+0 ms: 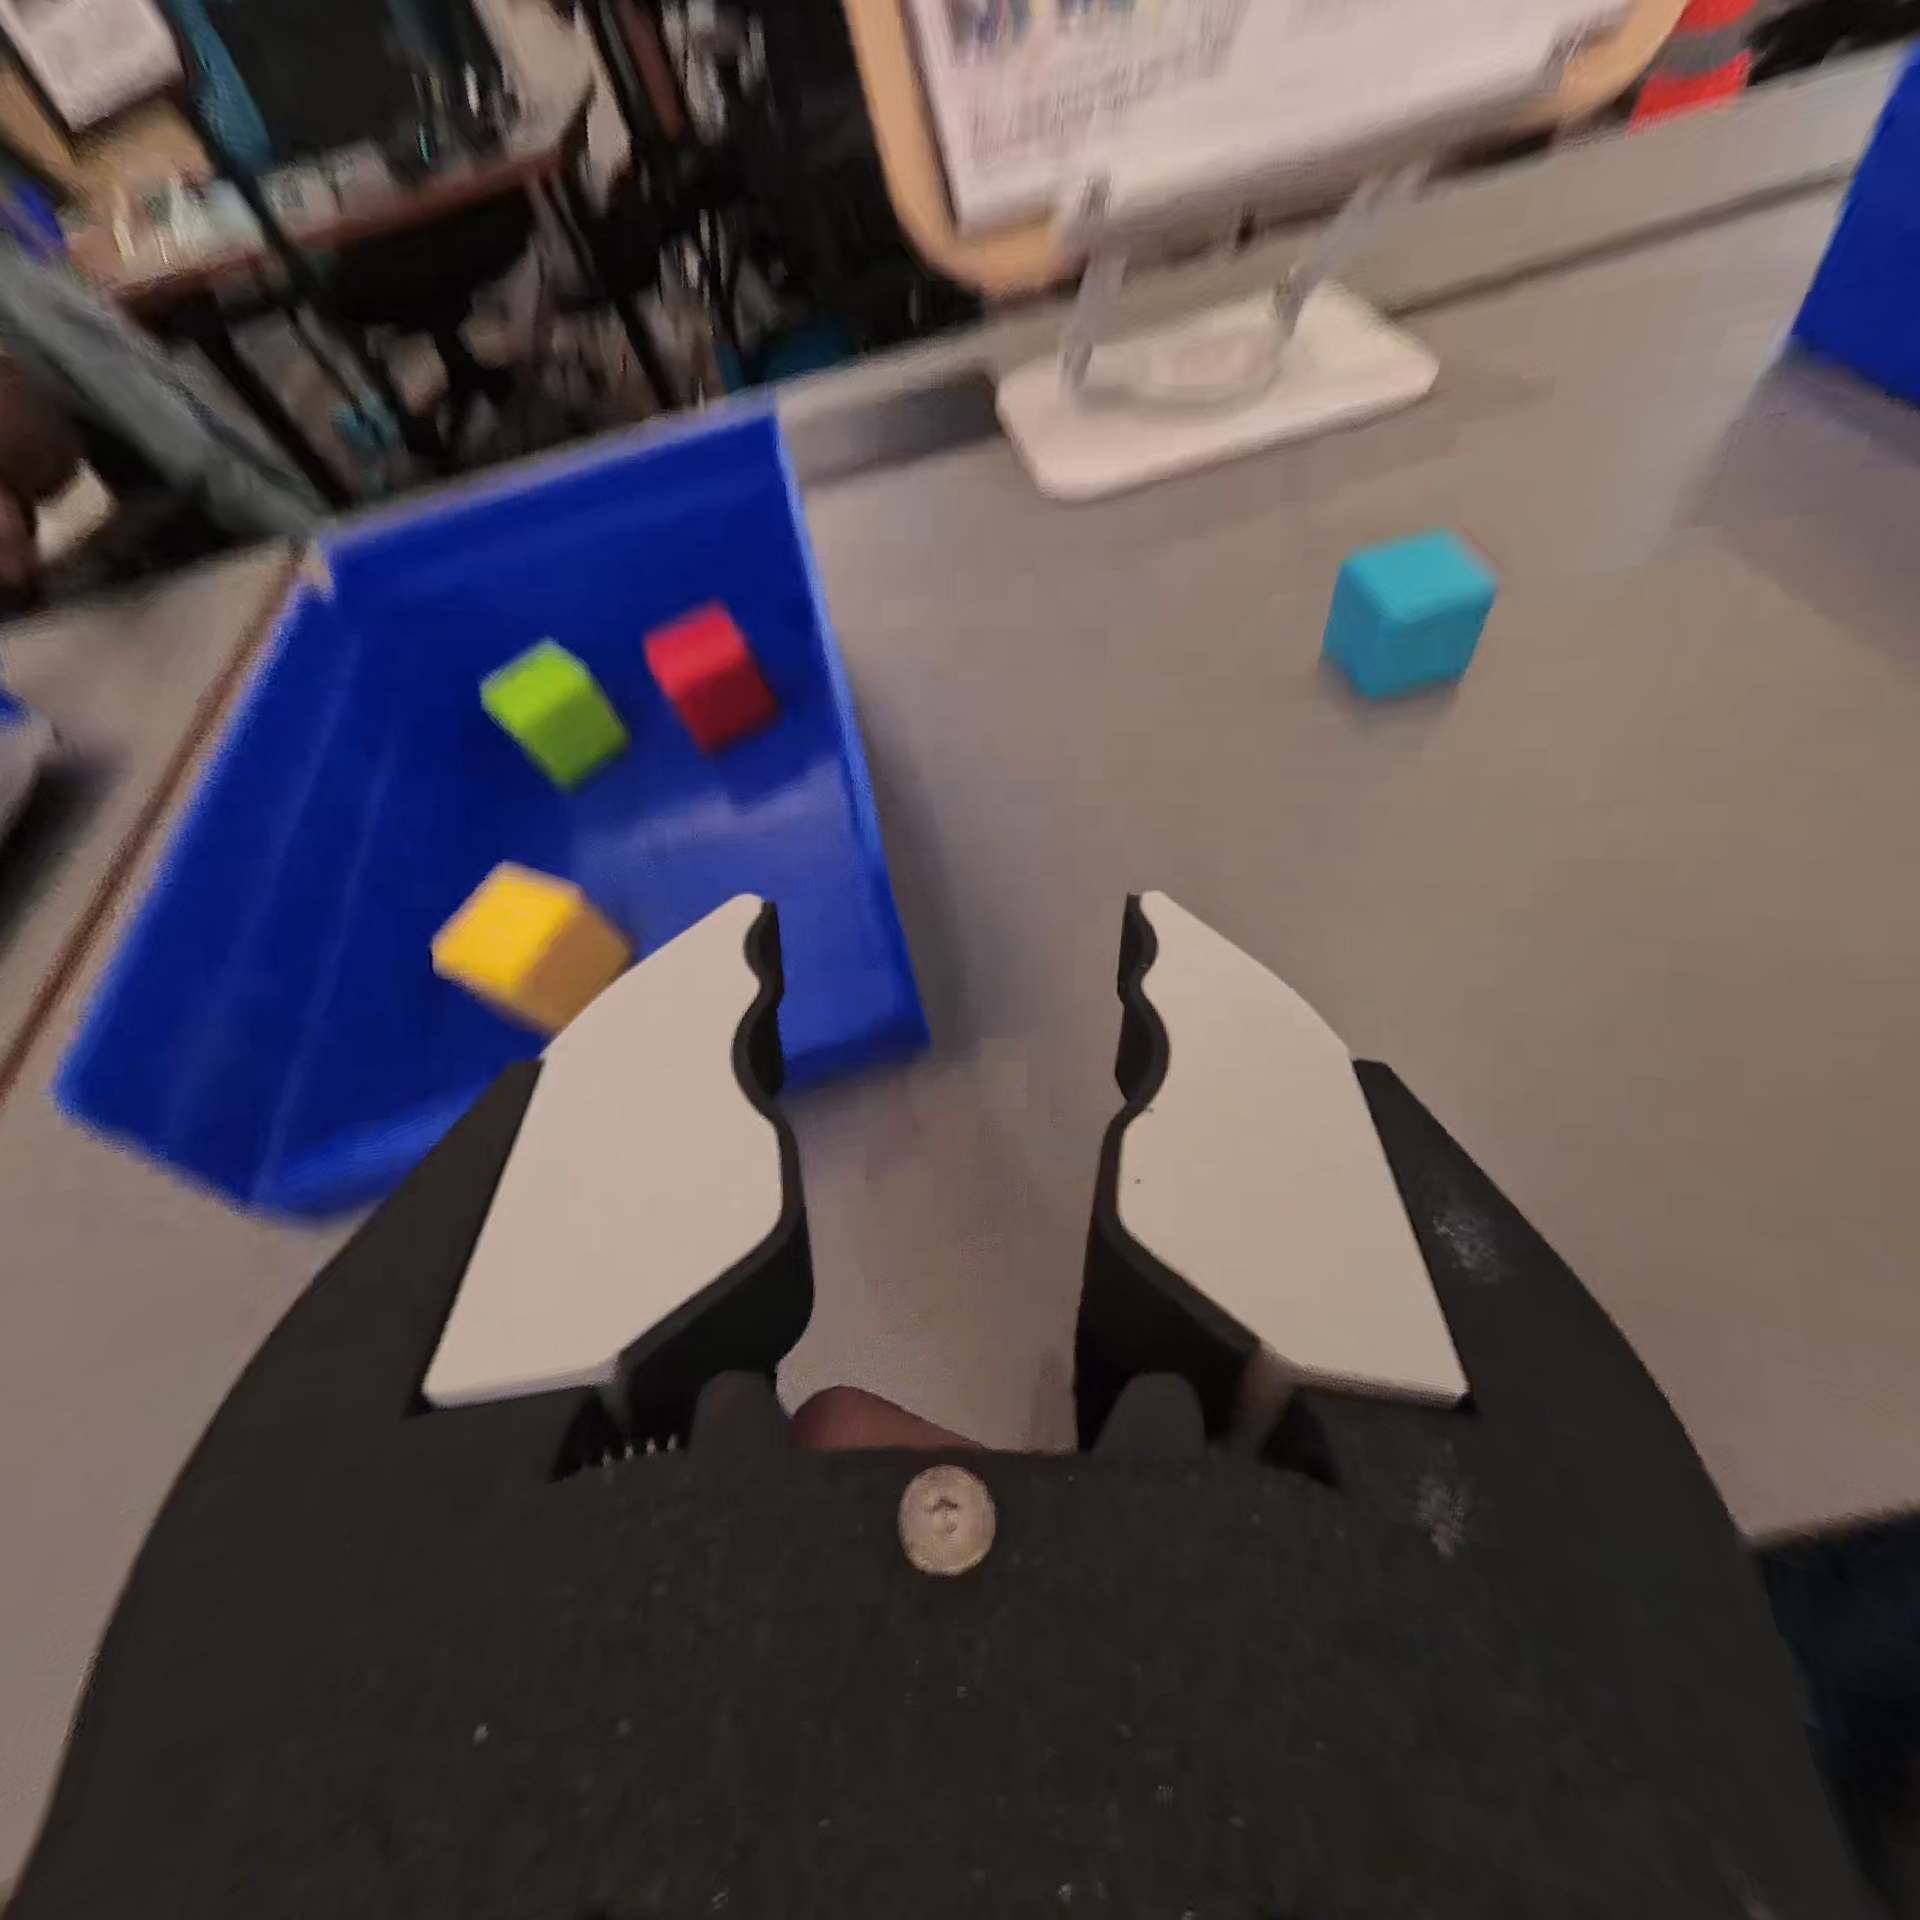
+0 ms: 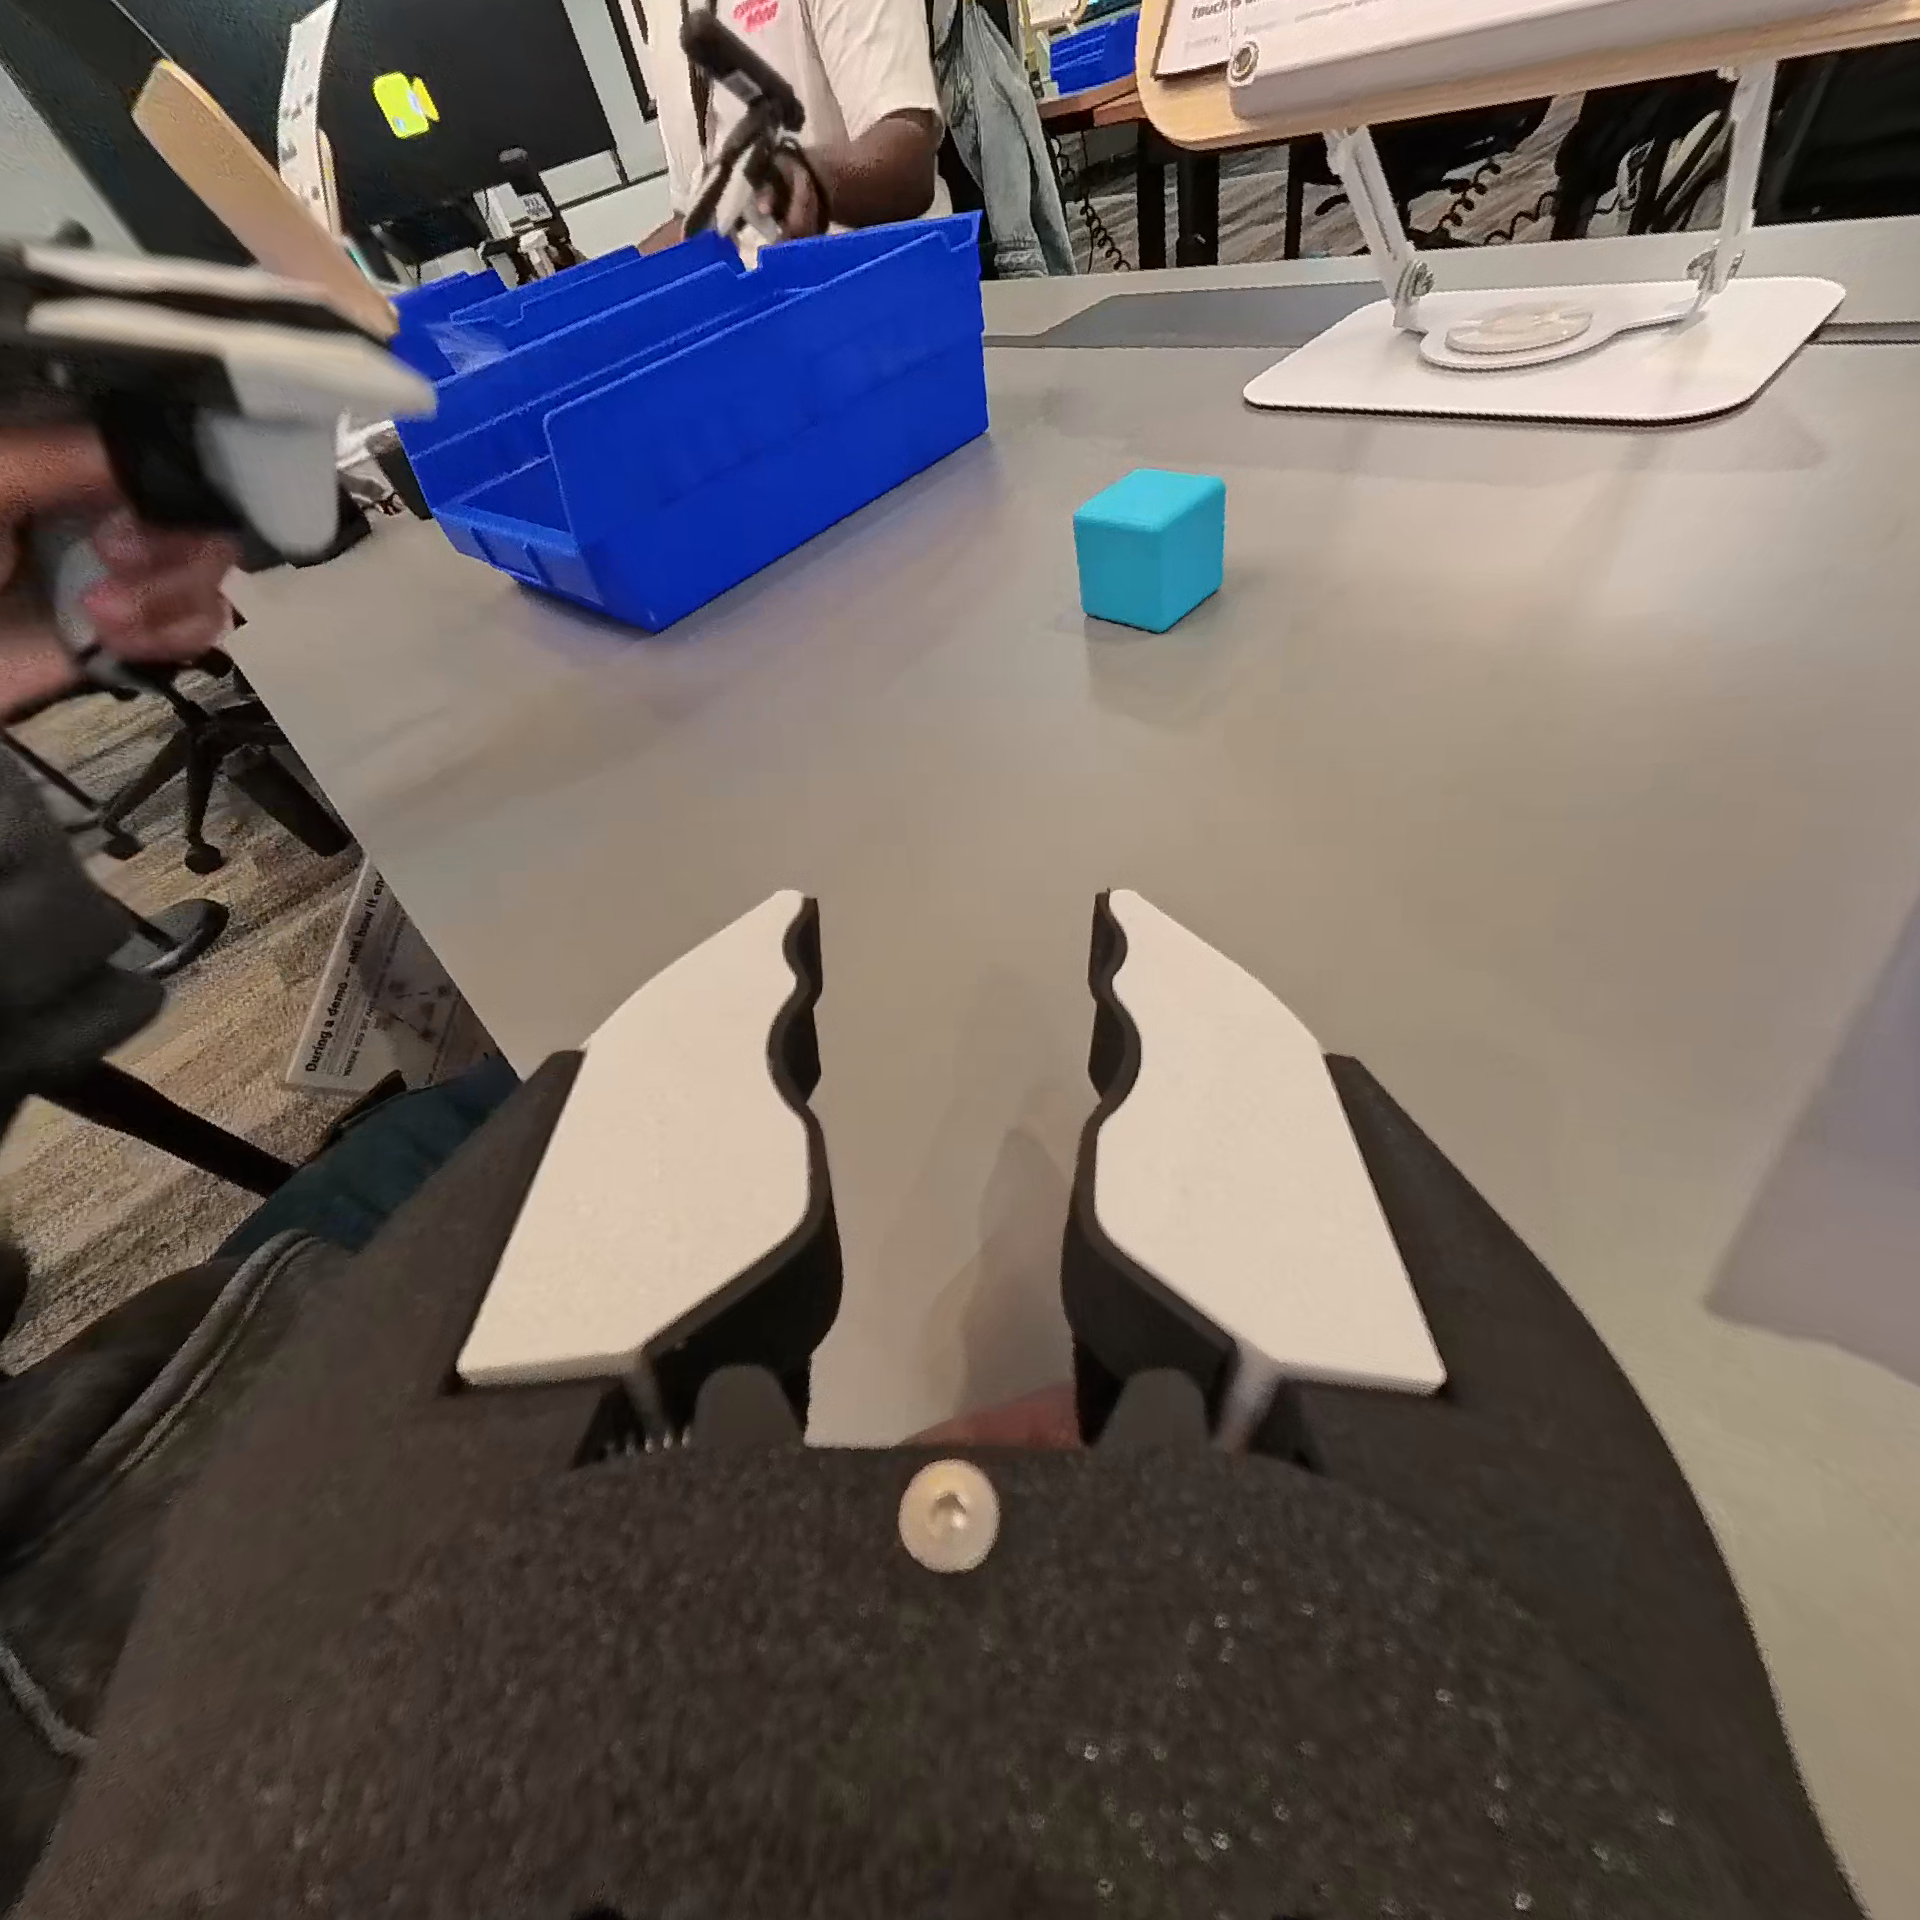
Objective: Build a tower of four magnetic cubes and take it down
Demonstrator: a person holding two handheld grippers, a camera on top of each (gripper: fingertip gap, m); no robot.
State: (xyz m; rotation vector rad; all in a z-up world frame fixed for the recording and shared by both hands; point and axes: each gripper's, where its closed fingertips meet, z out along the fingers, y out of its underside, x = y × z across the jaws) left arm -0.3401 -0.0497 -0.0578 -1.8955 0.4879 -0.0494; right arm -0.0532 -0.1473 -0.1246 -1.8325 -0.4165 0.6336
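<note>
In my left wrist view, the blue bin fills the left half of the frame. Inside it lie three cubes, all apart from one another: a yellow cube at lower left near the bin's front, a green cube higher up, and a red cube just right of the green one, close to the bin's right wall. My left tongs hang released and empty at the bin's front right corner, over bare grey surface. To the upper right, a cyan cube sits alone on the surface, well apart from the bin. Behind it stands a white stand base.

In my right wrist view, the left tongs show blurred at the far left, off the surface's left edge. Next comes the blue bin in the upper left, near that edge; its contents are hidden by its wall. The cyan cube stands right of centre, with open surface all round it. My right tongs are released, holding nothing, low in the frame. A person stands beyond the bin.
</note>
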